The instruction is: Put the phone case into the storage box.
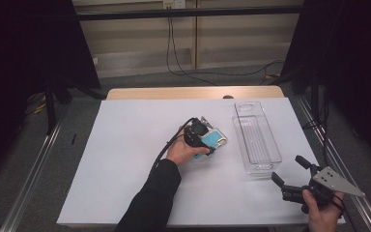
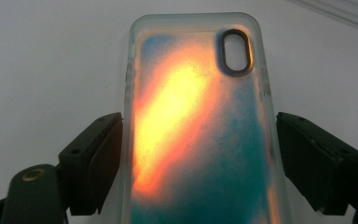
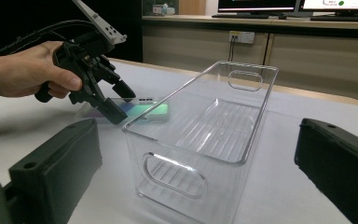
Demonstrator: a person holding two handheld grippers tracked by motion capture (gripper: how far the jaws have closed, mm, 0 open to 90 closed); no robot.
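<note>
A clear phone case (image 1: 216,139) with a teal and orange back lies low over the white sheet near the table's middle. My left gripper (image 1: 211,143) is shut on it, one black jaw on each long side. In the left gripper view the phone case (image 2: 200,130) runs up between the pads (image 2: 103,158), camera hole at the top. From the right gripper view, the left gripper (image 3: 120,102) and the phone case (image 3: 144,112) sit just left of the bin. My right gripper (image 1: 288,169) stands open at the front right with nothing between its jaws.
A clear plastic bin (image 1: 245,145) with handle cut-outs stands empty right of the case, long side running away from me; its near end (image 3: 168,175) is straight before the right gripper (image 3: 196,182). A white sheet (image 1: 125,159) covers the table. Dark curtains flank both sides.
</note>
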